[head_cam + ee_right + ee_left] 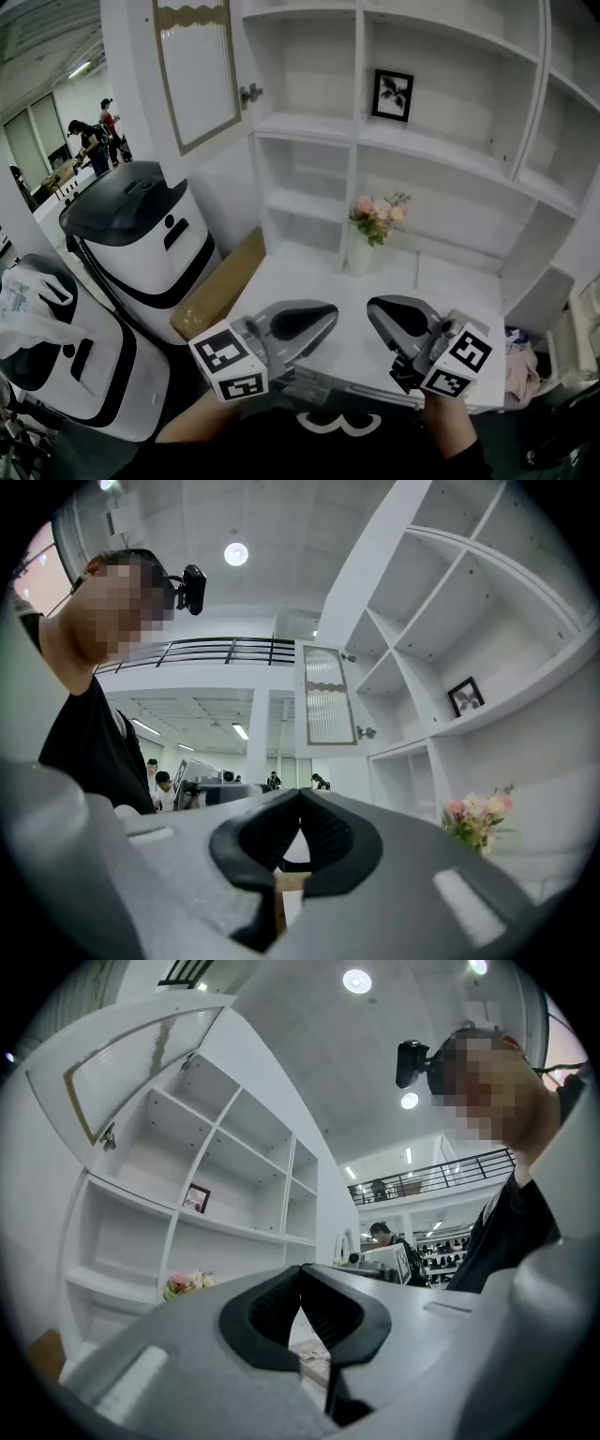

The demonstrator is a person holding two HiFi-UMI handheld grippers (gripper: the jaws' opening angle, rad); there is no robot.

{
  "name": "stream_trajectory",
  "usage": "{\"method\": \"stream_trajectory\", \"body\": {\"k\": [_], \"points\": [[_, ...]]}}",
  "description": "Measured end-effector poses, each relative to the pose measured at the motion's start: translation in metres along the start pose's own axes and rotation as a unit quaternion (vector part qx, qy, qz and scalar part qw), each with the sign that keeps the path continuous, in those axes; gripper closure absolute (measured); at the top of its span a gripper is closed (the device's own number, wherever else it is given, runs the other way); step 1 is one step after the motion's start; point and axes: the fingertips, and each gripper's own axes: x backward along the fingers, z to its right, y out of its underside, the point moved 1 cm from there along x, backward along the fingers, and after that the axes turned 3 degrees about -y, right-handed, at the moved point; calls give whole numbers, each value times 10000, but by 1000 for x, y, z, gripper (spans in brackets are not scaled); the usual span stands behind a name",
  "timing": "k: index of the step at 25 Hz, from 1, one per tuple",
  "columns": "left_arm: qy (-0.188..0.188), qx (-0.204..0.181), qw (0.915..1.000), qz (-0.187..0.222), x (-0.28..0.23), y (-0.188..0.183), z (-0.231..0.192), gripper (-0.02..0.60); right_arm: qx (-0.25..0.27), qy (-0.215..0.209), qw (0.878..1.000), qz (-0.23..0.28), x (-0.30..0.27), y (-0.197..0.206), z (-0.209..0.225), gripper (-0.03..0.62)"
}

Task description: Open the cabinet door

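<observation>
The white cabinet door [197, 70], with a ribbed glass panel in a tan frame, stands swung open to the left of the white shelf unit [356, 131]; its hinge [250, 94] shows at the shelf's edge. The same door appears in the left gripper view [131, 1063] and the right gripper view [328, 697]. My left gripper [330, 311] [300, 1271] and right gripper [373, 307] [300, 797] are held low over the white counter, well below and apart from the door. Both are shut, pads meeting, with nothing between them.
A vase of pink flowers [375, 220] stands on the counter [309, 272] and a framed picture [392, 94] on a shelf. White-and-black machines [141, 234] and a cardboard box [220, 286] sit at the left. People stand far off at the left [94, 141].
</observation>
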Motion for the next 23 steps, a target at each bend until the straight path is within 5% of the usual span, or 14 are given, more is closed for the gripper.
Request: {"method": "stream_trajectory", "body": {"k": [23], "points": [[-310,-165,9993,-86,13,1,5,572,-90,-96,9999,19,-1,9,-7,592]]}}
